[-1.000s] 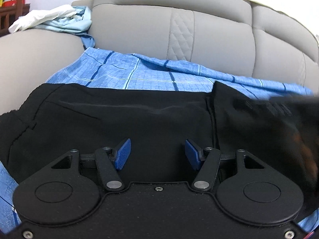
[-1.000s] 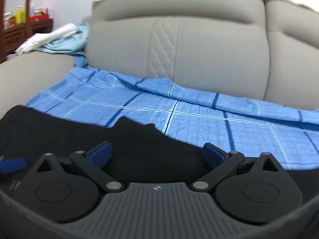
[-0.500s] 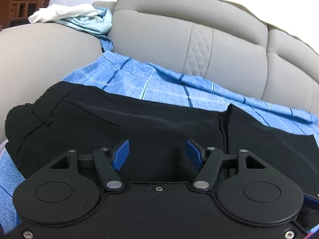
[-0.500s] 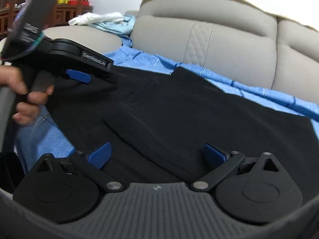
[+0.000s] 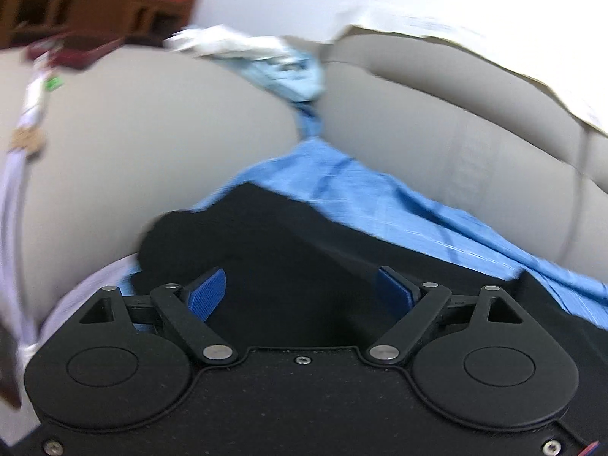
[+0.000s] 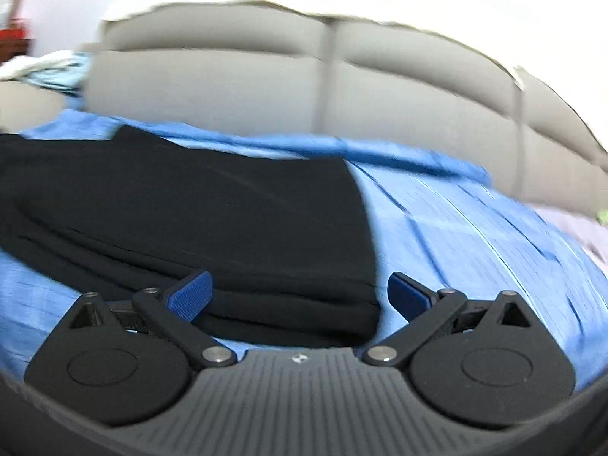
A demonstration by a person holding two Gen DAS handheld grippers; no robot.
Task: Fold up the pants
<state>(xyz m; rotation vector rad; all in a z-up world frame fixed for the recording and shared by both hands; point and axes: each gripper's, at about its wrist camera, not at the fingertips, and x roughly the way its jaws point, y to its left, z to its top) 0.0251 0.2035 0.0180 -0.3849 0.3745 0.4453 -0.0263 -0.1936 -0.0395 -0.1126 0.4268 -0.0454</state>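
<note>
Black pants (image 6: 197, 212) lie folded in layers on a blue checked sheet (image 6: 475, 228) over the grey sofa seat. In the right wrist view the fold's right end sits just ahead of my right gripper (image 6: 300, 296), which is open and empty, its blue pads wide apart. In the left wrist view the pants (image 5: 304, 250) fill the area ahead of my left gripper (image 5: 302, 292), with their bunched left end near the sofa arm. The left gripper is open and empty, above the cloth. Both views are motion blurred.
The grey sofa backrest (image 6: 235, 87) rises behind the sheet. The sofa arm (image 5: 144, 144) stands at the left. Light blue and white clothes (image 5: 266, 60) lie heaped on top of the arm. Dark wooden furniture (image 5: 76, 3) stands beyond it.
Both grippers have swung: the left view turned left toward the sofa arm, the right view turned right to the pants' folded end. The left gripper no longer shows in the right view.
</note>
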